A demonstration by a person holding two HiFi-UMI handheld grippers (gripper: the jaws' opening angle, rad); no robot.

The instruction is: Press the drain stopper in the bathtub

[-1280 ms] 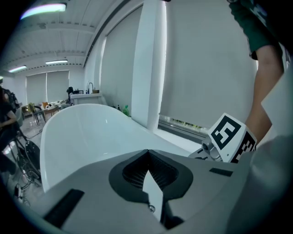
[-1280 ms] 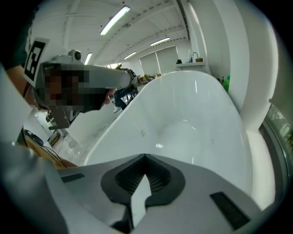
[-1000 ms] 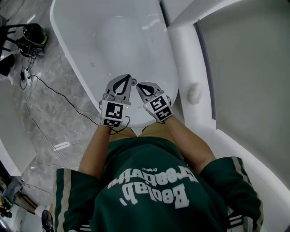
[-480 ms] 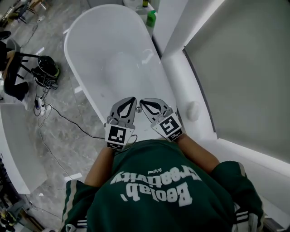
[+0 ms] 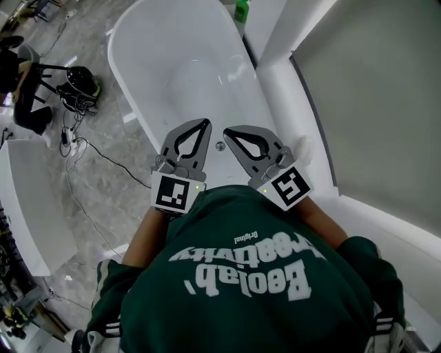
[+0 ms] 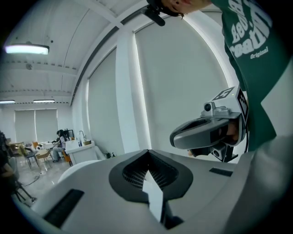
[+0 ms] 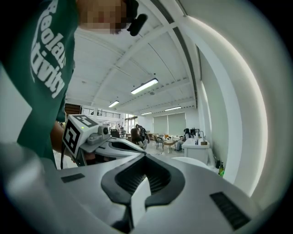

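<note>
Between the closed left gripper (image 5: 203, 125) and closed right gripper (image 5: 229, 131) lies the drain stopper (image 5: 220, 146).

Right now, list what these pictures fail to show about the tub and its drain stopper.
Drain stopper: tiny in the head view; raised or pressed unclear.
Bathtub, near end: head view, covered by left gripper, right gripper and the person's shoulders.
Green bottle: head view, cut by the top edge.
Both gripper views: aimed across the room, no stopper shown.
</note>
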